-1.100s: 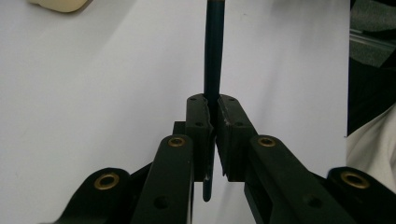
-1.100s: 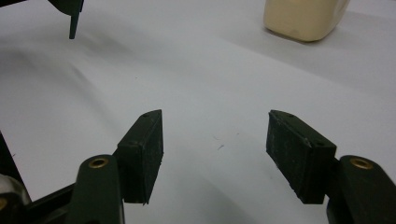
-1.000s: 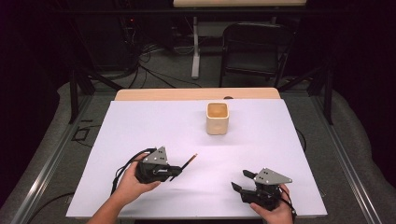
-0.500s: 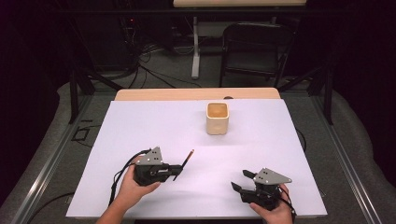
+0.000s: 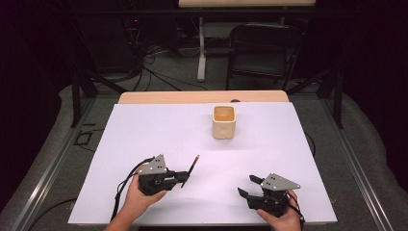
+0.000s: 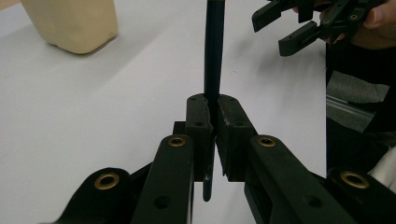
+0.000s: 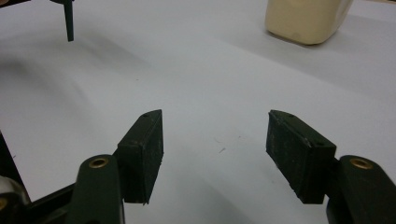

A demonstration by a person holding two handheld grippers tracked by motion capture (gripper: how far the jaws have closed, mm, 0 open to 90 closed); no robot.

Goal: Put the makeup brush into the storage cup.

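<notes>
The pick-up looks done: the left claw (image 5: 184,177) is clamped on a dark pencil (image 5: 194,165), its pads (image 6: 201,122) pressed against the shaft from both sides in the left gripper view, with a short tail of the pencil poking out behind them and the long part running forward; from the high view the pencil slants up and away from the claw toward the far side of the white surface (image 5: 144,130), its reddish tip leading, and it seems to be lifted clear of the sheet, though contact at the far end is hard to rule out; the right claw (image 5: 249,186) rests near the front edge with its jaws spread wide and nothing between them, the pads (image 7: 142,151) plainly apart in the right gripper view; the cream square cup (image 5: 224,121) stands upright and well apart, toward the back of the surface, and appears empty from above; judging by this layout, what remains is likely the carry across to the cup and the drop of the pencil inside, neither yet begun.
</notes>
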